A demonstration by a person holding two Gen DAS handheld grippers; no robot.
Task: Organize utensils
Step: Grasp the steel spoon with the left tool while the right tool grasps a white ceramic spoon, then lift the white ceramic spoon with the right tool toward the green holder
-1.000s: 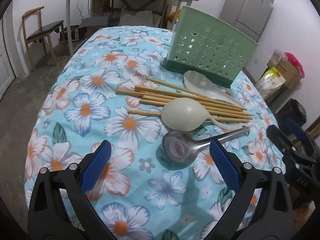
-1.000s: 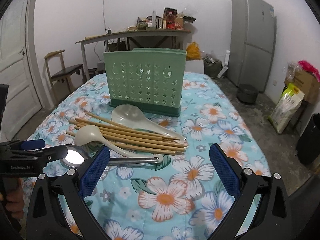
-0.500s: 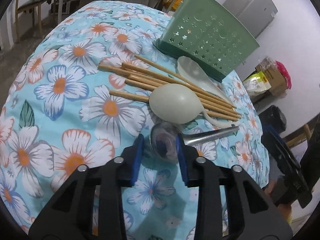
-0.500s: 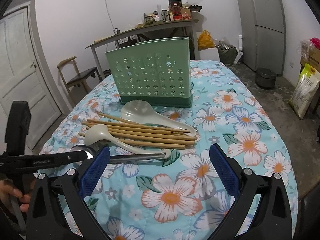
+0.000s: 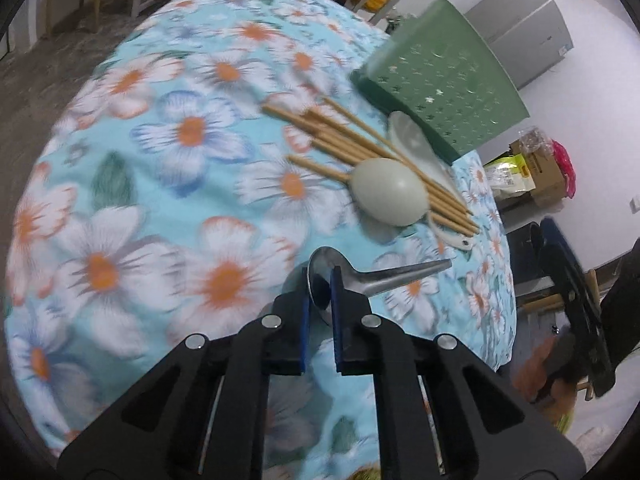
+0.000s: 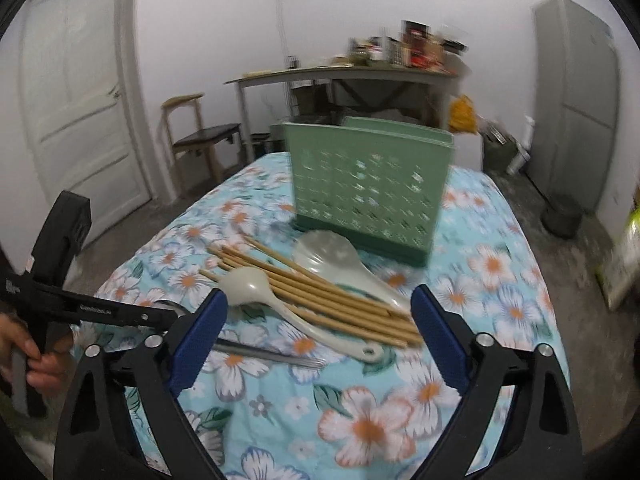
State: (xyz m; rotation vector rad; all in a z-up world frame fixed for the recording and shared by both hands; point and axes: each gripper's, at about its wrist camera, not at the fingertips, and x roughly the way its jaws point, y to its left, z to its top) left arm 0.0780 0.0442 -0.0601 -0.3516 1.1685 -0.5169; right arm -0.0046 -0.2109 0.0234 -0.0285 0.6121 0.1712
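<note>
Metal spoon [image 5: 340, 280] gripped by its bowl on the flowered tablecloth [image 5: 160, 208].

The left gripper [image 5: 319, 300] had just been closing, and its blue pads were clamped on the spoon's bowl, the handle pointing right. The right gripper [image 6: 316, 320] was held over the near edge, its jaws wide and just narrowed slightly, with nothing between them. Chopsticks [image 6: 320, 292] and two pale ladles [image 6: 256, 286] were lying beyond, near the green rack [image 6: 368, 188].

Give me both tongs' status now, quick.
Left tongs: jaws have just been closing, now shut on the bowl rim of the metal spoon.
Right tongs: open, holding nothing, though the jaws have just been closing slightly.
</note>
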